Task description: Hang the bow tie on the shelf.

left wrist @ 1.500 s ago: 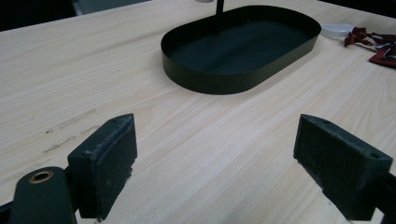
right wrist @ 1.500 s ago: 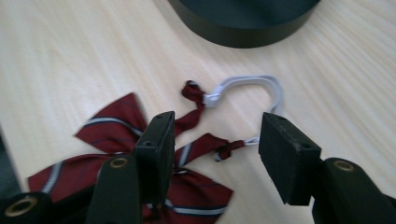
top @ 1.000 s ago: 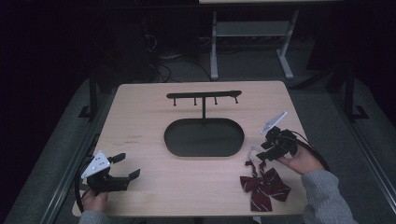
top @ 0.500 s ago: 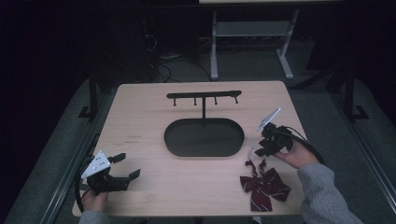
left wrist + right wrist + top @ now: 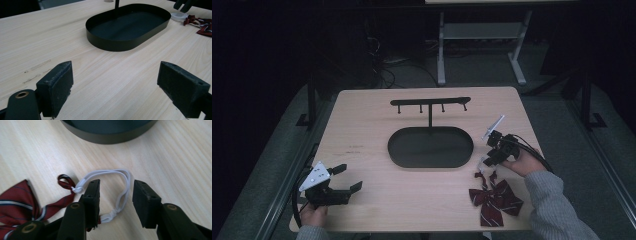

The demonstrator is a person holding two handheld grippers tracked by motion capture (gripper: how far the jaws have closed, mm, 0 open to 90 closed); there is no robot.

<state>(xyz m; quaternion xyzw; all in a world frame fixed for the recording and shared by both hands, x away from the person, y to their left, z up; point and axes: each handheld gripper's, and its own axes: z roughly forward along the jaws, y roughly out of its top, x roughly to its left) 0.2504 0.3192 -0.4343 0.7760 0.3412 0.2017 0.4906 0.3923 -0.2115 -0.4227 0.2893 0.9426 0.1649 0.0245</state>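
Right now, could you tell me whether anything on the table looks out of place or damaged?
Nothing looks damaged. The red striped bow tie lies flat on the table beside the black tray, not hung on the hook stand; its white elastic loop sits between the right gripper's open fingers.

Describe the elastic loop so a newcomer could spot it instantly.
Start at the black oval metal tray in the middle of the light wooden table. Just off its right end lies a dark red striped fabric bow tie. Its thin white elastic loop sits between the right gripper's open jaws.
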